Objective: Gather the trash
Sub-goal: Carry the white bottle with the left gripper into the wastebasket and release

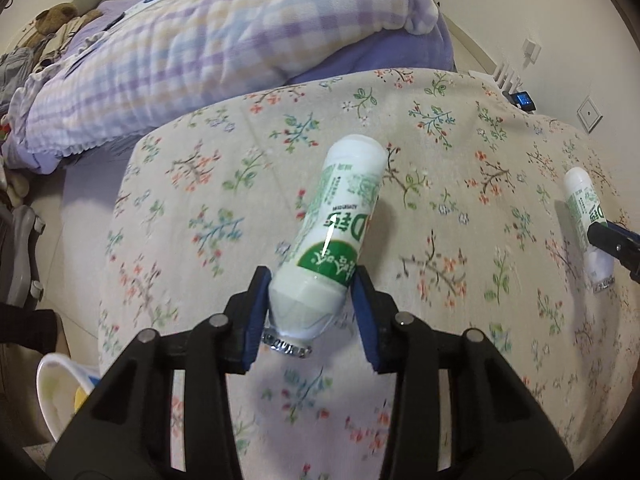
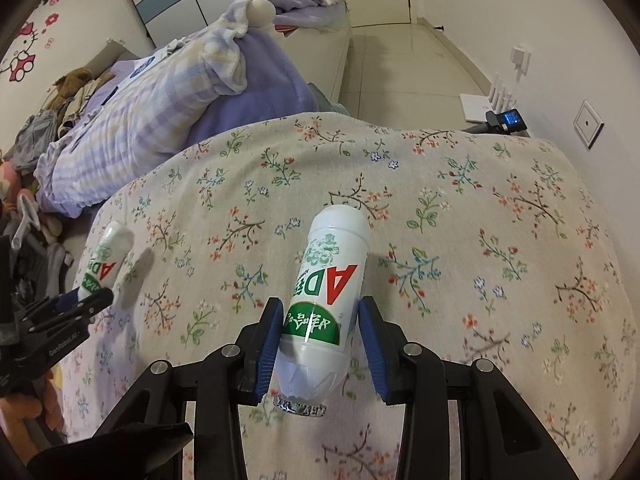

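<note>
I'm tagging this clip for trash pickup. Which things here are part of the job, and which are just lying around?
Job:
- bottle in left claw
- bottle in right claw
- left claw
- right claw

Lying about:
- floral cloth
- plaid quilt
- teddy bear

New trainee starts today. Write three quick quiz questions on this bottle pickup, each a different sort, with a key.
1. True or false: the left gripper holds a white bottle near its neck end.
2. What lies under both bottles? A) bare floor B) floral cloth C) wooden tray
3. Fill in: the bottle in the right gripper carries a large red letter ___.

Key: 1 true; 2 B; 3 A.
</note>
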